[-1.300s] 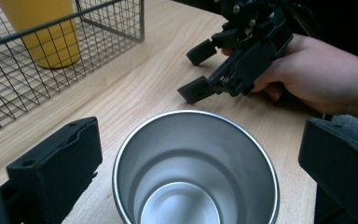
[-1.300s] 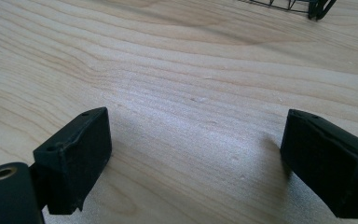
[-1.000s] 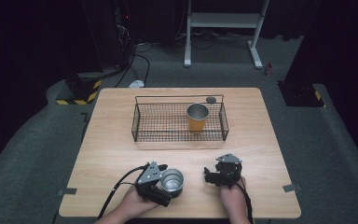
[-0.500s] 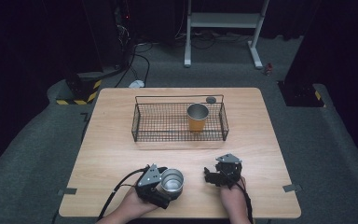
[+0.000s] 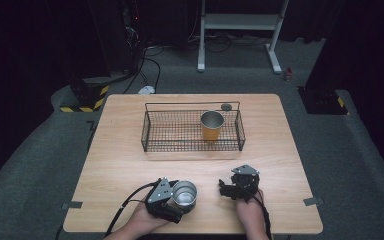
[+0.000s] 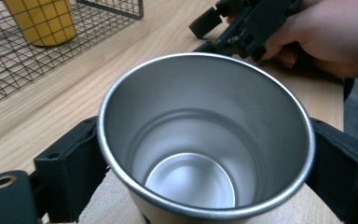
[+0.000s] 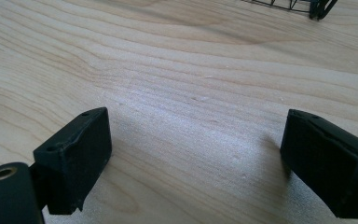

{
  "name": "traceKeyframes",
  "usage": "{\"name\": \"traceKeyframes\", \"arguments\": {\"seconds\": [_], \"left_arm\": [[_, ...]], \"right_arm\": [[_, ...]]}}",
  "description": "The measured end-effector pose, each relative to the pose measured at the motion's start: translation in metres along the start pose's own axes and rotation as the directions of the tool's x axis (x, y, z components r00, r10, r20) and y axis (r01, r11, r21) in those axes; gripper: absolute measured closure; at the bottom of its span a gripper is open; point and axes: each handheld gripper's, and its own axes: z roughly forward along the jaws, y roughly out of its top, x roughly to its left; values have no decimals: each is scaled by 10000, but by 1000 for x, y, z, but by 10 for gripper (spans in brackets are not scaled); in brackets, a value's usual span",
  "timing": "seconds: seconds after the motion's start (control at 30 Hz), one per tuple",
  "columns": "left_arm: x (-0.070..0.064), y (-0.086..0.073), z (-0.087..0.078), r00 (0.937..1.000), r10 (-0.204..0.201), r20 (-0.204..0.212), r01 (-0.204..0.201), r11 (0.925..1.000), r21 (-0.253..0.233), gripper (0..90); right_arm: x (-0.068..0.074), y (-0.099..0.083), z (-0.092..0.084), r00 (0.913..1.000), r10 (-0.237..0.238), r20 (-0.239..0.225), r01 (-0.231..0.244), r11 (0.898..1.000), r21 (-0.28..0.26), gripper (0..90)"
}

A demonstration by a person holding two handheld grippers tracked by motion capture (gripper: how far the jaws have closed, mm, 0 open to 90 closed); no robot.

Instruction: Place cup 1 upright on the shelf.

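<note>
A bare steel cup (image 5: 185, 194) (image 6: 205, 140) stands upright near the table's front edge. My left gripper (image 5: 179, 201) (image 6: 205, 177) has just been closing around it, and both black pads now press its sides below the rim. Its inside holds nothing. My right gripper (image 5: 224, 188) (image 7: 196, 163) rests a short way right of the cup, apart from it, with its jaws wide open over bare wood. A yellow cup (image 5: 212, 125) (image 6: 42, 21) with a steel lining stands upright in the right part of a black wire basket (image 5: 192, 105) (image 6: 9, 60).
The wire basket sits across the middle of the wooden table (image 5: 120, 165). A small dark round object (image 5: 226, 106) lies on the table just behind the basket. Beyond the table are grey floor, cables and a white stand (image 5: 240, 22).
The left gripper's jaws have drawn in against the steel cup. Both hands and the cup have kept their places.
</note>
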Motion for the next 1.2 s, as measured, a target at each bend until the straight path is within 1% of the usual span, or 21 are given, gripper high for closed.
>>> {"name": "traceKeyframes", "arguments": {"seconds": [0.03, 0.13, 0.2, 0.4, 0.47, 0.6, 0.77, 0.83, 0.9, 1.03, 1.2], "left_arm": [[0, 0, 0, 10000, -8, 72, 9, 10000, -74, 108], [-1, -1, 1, 9999, 78, 95, -76, 9998, -158, 148], [-1, -1, 2, 9999, 134, 41, -134, 9997, -190, 156], [-1, -1, 1, 10000, 91, -28, -92, 9996, -254, 169], [0, -1, 1, 9999, 112, -115, -115, 9995, -284, 171], [4, -1, -3, 9997, -124, -215, 114, 9989, -449, 175], [10, 0, -10, 9987, -235, -454, 205, 9977, -648, 186], [13, 0, -12, 9980, -180, -603, 141, 9978, -650, 186], [15, 0, -15, 9973, -214, -696, 163, 9972, -725, 186], [22, 1, -23, 9950, -451, -887, 366, 9948, -952, 187], [29, 1, -28, 9920, -639, -1086, 521, 9927, -1085, 187]], "right_arm": [[0, 0, 0, 10000, 15, -7, -15, 10000, 12, 85], [0, 0, 0, 10000, 5, -6, -5, 10000, 7, 85], [0, 0, 0, 10000, -18, -9, 18, 10000, 3, 85], [0, 0, 0, 10000, -3, -1, 3, 10000, 0, 85], [0, 0, 0, 10000, 4, -1, -4, 10000, 4, 85], [0, 0, 0, 10000, -24, -13, 24, 10000, 4, 86], [0, 0, 0, 10000, -31, -15, 31, 10000, 3, 85], [0, 0, 0, 10000, -35, -19, 35, 10000, 1, 85], [0, 0, 0, 10000, -22, -35, 22, 10000, 7, 85], [0, 0, 0, 10000, -22, -43, 22, 10000, 8, 85], [0, 0, 0, 10000, -26, -40, 26, 10000, 6, 85]]}}
